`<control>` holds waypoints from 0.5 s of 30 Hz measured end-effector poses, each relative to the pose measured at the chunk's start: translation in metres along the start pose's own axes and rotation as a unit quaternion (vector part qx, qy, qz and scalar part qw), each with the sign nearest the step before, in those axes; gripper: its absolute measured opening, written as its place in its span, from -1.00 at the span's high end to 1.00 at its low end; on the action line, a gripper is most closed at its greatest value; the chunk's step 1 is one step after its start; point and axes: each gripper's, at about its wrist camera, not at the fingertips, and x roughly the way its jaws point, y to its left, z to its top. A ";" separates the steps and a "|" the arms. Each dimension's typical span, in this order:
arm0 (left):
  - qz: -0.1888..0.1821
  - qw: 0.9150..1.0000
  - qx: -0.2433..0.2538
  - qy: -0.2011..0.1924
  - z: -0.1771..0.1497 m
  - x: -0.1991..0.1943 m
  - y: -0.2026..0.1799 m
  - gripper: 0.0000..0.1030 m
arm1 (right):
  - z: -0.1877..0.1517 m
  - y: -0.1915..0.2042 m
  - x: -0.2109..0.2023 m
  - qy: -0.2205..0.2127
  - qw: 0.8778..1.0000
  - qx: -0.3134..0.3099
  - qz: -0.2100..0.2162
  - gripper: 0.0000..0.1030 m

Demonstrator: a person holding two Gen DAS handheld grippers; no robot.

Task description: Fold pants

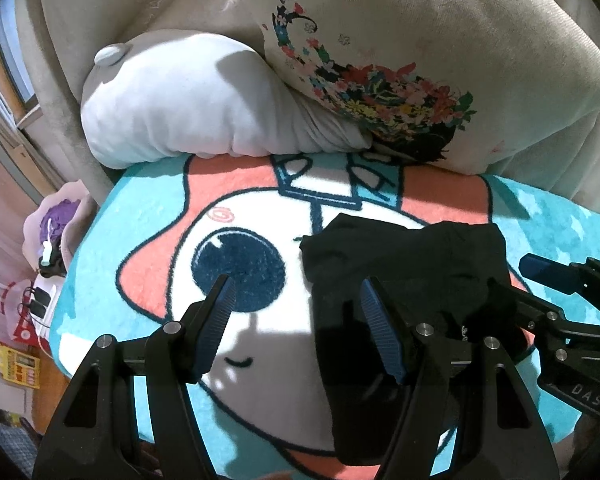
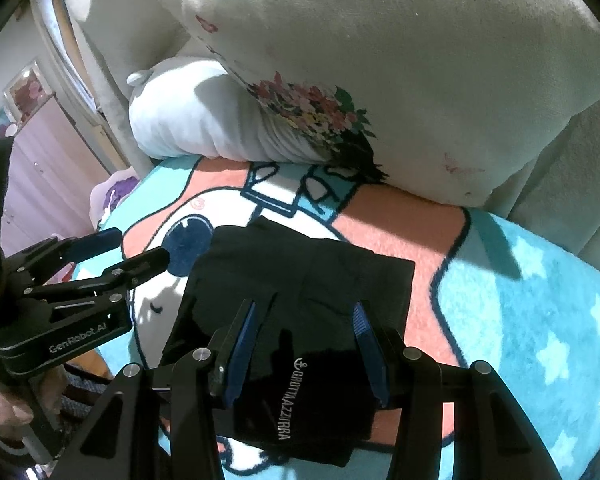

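— What's spread over the seat?
— A fluffy cartoon blanket (image 1: 148, 216), turquoise with a white face, coral patches and one big navy eye (image 1: 238, 270).
— And behind it?
— A white plush pillow (image 1: 172, 112) lying on the blanket's far edge, with a beige cushion (image 1: 440, 32) printed with flowers and butterflies leaning over it.
— Off to the left?
— A purple bundle (image 1: 58, 216) near the blanket's edge
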 end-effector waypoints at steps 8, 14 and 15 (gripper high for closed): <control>-0.016 1.000 -0.006 0.014 -0.003 0.005 0.000 -0.28 | -0.004 -0.001 0.006 0.011 1.000 -0.002 -0.005 0.07; -0.016 1.000 0.001 0.013 -0.004 0.004 -0.003 -0.28 | -0.008 -0.004 0.004 0.014 1.000 0.003 -0.005 0.07; -0.016 1.000 0.001 0.013 -0.005 0.004 -0.004 -0.28 | -0.008 -0.005 0.004 0.014 1.000 0.003 -0.005 0.07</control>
